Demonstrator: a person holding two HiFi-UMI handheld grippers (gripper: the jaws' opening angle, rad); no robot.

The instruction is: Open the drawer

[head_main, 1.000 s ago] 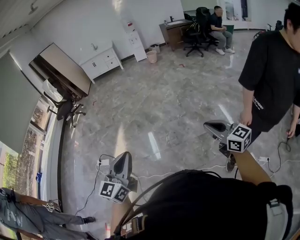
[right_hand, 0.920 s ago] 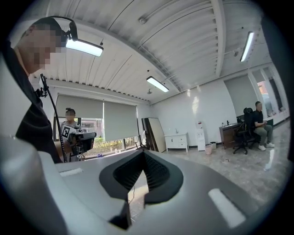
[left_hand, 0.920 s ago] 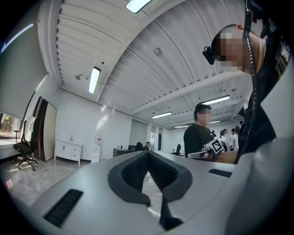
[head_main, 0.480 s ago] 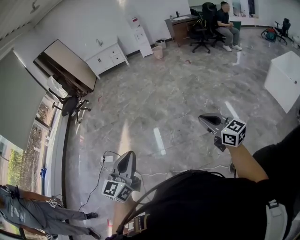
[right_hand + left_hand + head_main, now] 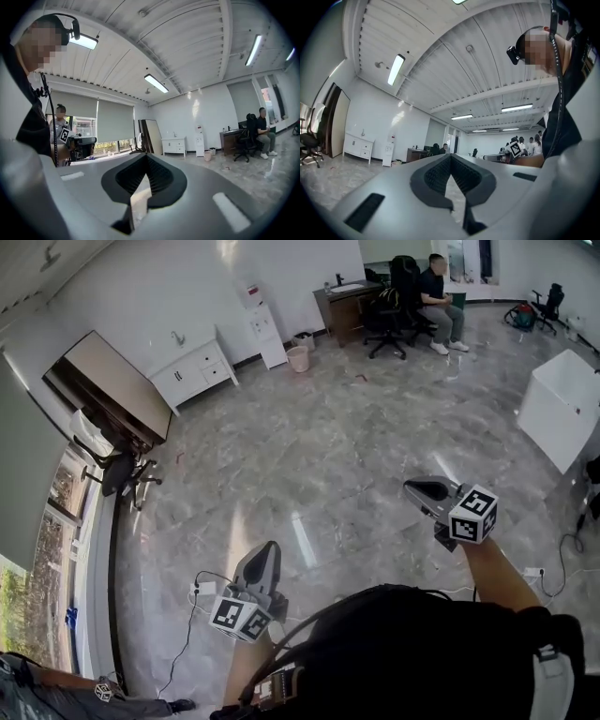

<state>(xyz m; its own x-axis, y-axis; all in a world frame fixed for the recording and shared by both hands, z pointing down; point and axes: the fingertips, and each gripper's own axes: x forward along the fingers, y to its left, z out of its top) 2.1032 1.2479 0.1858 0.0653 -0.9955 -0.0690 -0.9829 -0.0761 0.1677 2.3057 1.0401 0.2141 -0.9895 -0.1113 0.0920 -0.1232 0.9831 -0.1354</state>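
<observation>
Counted: 2 grippers, 1 marker cube each; left gripper [image 5: 270,551] clenched shut, nothing between jaws; right gripper [image 5: 412,487] likewise closed & empty. 1 white cabinet [image 5: 192,373] w/ drawers [image 5: 214,362] against far wall, fronts look shut, well apart from both grippers; can't tell which drawer is meant. 1 water dispenser [image 5: 264,322] near cabinet's right end; 1 bin [image 5: 299,357]; 1 desk [image 5: 342,304]; 1 seated person [image 5: 439,296]; 1 white box [image 5: 561,407] at right edge. Wide bare floor [image 5: 328,437] between grippers & cabinet; cables [image 5: 202,582] on floor near left gripper.
</observation>
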